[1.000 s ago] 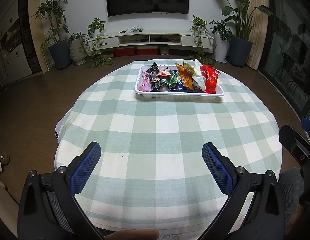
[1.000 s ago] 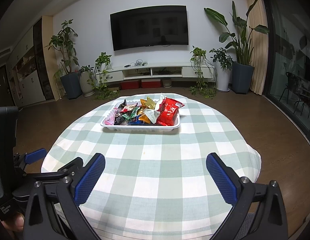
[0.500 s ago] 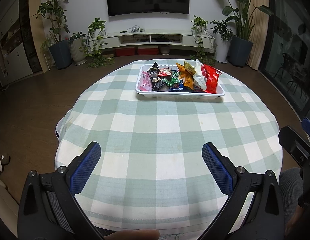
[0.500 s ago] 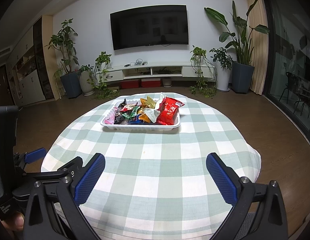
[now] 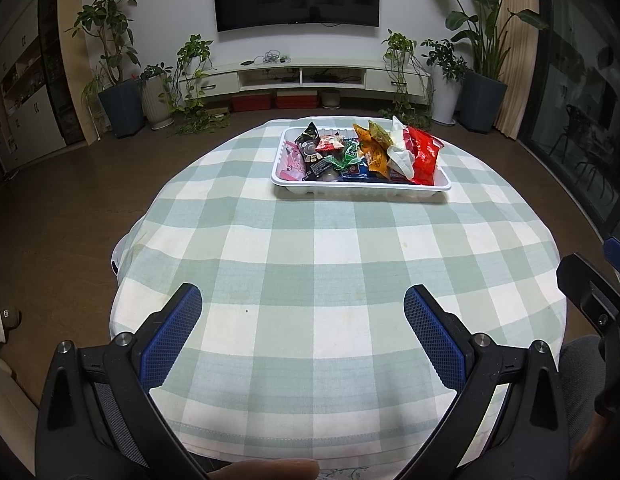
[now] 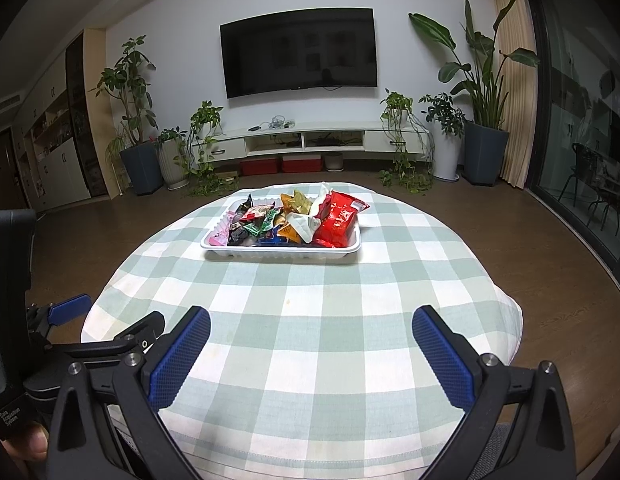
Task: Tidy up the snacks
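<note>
A white tray (image 5: 362, 191) (image 6: 281, 253) full of snack packets stands on the far half of a round table with a green-and-white checked cloth (image 5: 310, 264) (image 6: 310, 320). Among the packets are a big red one (image 5: 424, 155) (image 6: 338, 222), a white one (image 5: 400, 151), orange ones (image 5: 372, 150) and a pink one (image 5: 291, 164). My left gripper (image 5: 301, 320) hangs open over the table's near edge, far short of the tray, with nothing between its blue pads. My right gripper (image 6: 310, 340) is open too, to the right of the left one and equally far from the tray.
The cloth between the grippers and the tray is bare. Beyond the table are a wooden floor, a low TV cabinet (image 6: 305, 140), a wall TV (image 6: 299, 56) and potted plants (image 6: 137, 152) on both sides. A glass door (image 6: 582, 152) lines the right.
The left wrist view has shifted very slightly; the tray sits a touch lower in it. Both grippers stay open and the snacks have not moved.
</note>
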A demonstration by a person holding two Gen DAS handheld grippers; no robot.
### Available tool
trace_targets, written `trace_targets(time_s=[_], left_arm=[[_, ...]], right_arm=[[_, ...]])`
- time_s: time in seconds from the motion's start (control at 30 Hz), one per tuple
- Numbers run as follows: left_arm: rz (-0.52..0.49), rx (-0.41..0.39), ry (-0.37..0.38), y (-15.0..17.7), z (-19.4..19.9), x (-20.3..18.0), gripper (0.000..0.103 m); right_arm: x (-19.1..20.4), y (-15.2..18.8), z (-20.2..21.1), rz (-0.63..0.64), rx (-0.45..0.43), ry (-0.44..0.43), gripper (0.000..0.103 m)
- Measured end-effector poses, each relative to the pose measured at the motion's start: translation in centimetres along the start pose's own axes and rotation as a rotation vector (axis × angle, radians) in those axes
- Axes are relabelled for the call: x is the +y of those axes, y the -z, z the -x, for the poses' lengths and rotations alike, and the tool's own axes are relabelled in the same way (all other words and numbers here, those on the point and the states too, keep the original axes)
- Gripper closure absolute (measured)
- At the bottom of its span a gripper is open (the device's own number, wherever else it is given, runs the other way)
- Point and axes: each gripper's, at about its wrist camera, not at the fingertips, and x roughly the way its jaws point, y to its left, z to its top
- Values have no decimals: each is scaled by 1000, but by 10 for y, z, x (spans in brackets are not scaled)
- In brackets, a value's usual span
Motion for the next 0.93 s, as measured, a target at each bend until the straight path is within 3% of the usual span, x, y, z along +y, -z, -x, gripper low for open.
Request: trace_targets(time_s=[0.8,0.93], left_arm=[[-10,16,-22,11,-6,8,1],[-2,18,-16,10,-4,11,1]], right_arm=[[0,3,3,1,11,-2,0],[-1,19,7,-2,19,-4,0]])
